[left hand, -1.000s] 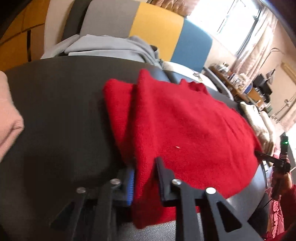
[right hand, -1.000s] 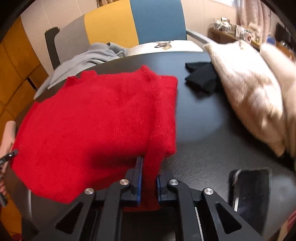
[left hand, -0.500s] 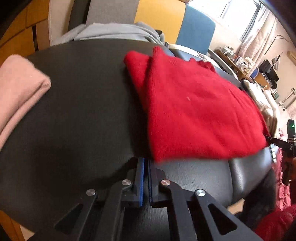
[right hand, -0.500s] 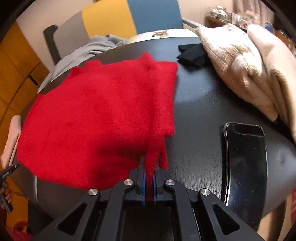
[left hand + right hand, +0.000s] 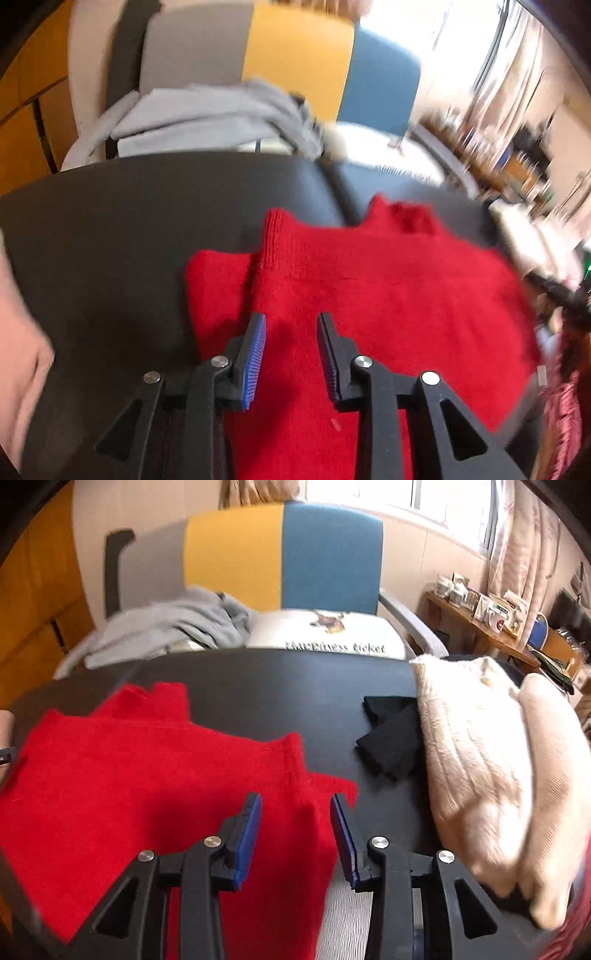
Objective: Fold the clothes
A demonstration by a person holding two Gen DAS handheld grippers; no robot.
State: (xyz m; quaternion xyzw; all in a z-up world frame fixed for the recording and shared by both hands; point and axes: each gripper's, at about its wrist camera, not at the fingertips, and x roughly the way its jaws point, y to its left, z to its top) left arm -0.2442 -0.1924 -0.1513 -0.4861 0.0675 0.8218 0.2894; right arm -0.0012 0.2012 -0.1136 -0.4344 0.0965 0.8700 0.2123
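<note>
Two grippers hang open over a red sweater [image 5: 369, 295] spread on the black table [image 5: 129, 229].

The left gripper [image 5: 291, 325] has its jaws parted with red knit showing in the gap, near the sweater's folded left edge, gripping nothing. The right gripper [image 5: 295, 805] is likewise spread wide above the sweater's right edge, where a narrow folded strip runs toward the table's near edge; its blue pads [image 5: 249, 834] hold nothing. The sweater covers the middle of the table, neckline toward the far edge. Toward the table's right edge lie cream knitwear pieces [image 5: 480, 768], with a black garment [image 5: 391, 742] just beside them. Past the far edge, a grey garment [image 5: 173, 627] lies on a yellow-and-blue chair [image 5: 295, 557].
</note>
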